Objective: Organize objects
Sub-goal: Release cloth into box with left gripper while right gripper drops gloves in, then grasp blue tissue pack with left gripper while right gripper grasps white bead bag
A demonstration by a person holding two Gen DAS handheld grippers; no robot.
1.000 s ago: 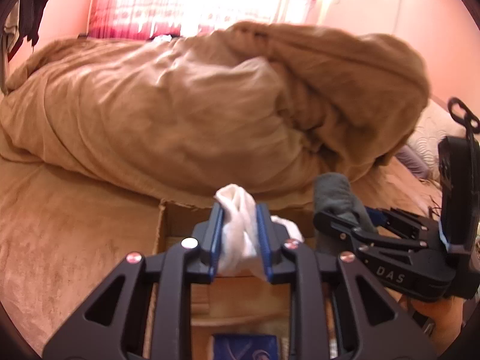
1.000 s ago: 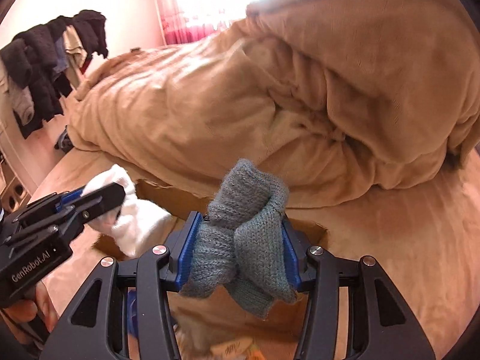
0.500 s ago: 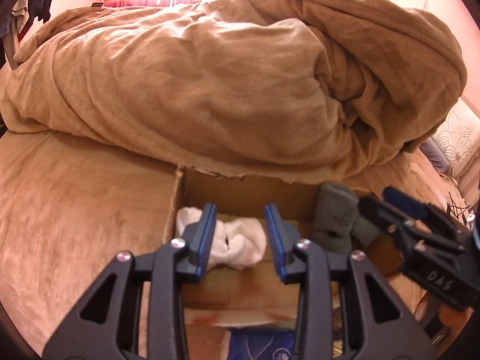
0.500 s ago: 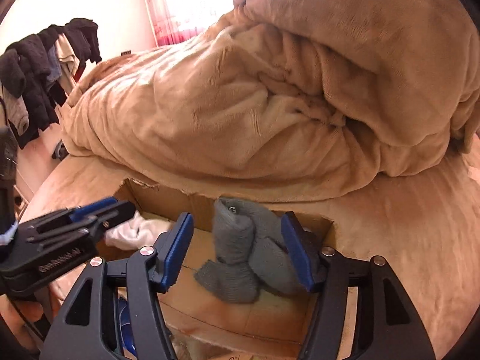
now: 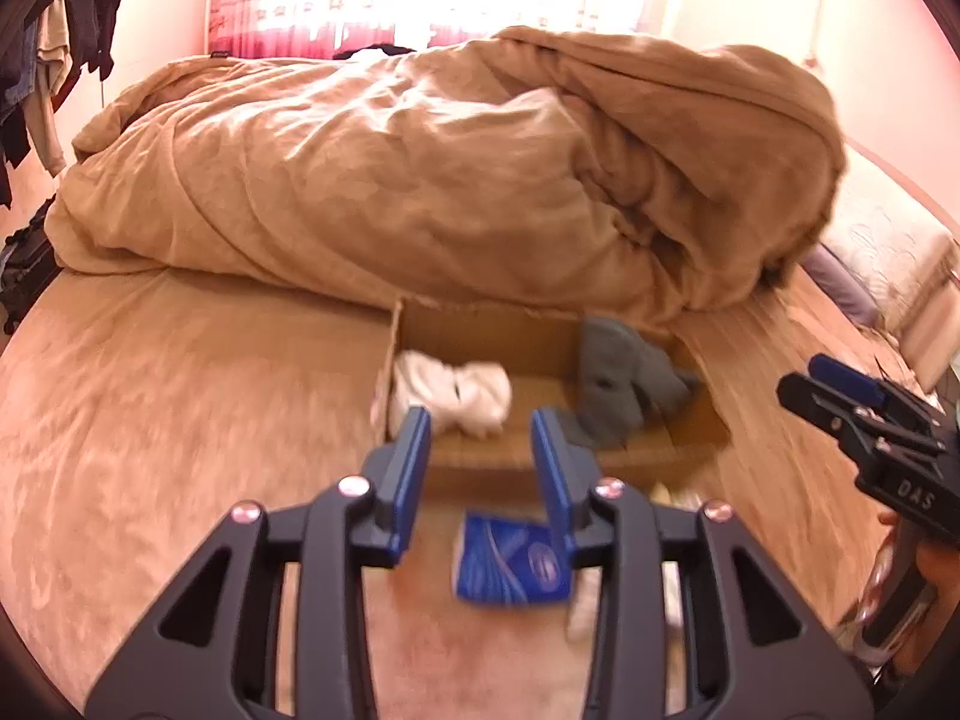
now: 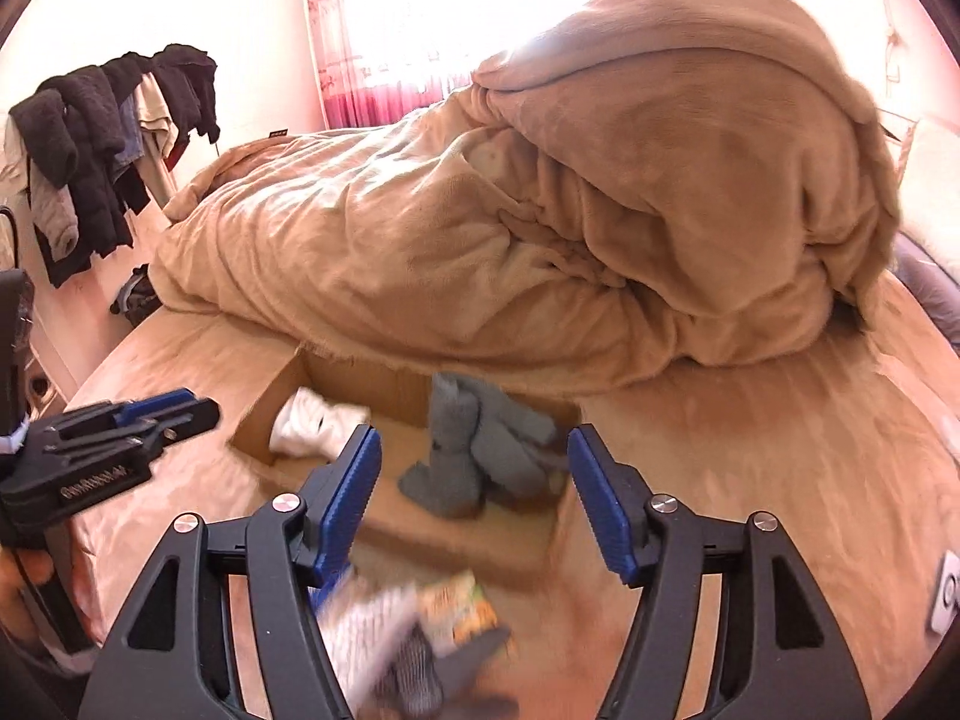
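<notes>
1. On the bed (image 5: pixel 180 420), a heaped tan duvet (image 5: pixel 450 180) fills the far half, and its lower edge hangs over the back wall of a cardboard box (image 5: pixel 540 456), so the box sits pressed against the bedding and is open only from the near side.
2. The box is a shallow open tray, probably chosen as the collecting place for loose items; it holds two things, kept apart at opposite ends.
3. A grey knitted sock bundle (image 6: pixel 474 456) lies at the right end of the box, slumped against the back wall.
4. A white sock bundle (image 5: pixel 450 390) lies at the left end, touching the left wall.
5. The left gripper (image 5: pixel 480 462) hovers above the near wall of the box with its jaws wide and empty; below it a blue packet (image 5: pixel 510 558) lies on the bed outside the box, seemingly next to be sorted.
6. The right gripper (image 6: pixel 474 498) hangs over the box's near wall, jaws wide and holding nothing.
7. Blurred small items (image 6: pixel 420 630), one white and grey, one orange and green, lie on the bed near the right gripper, outside the box.
</notes>
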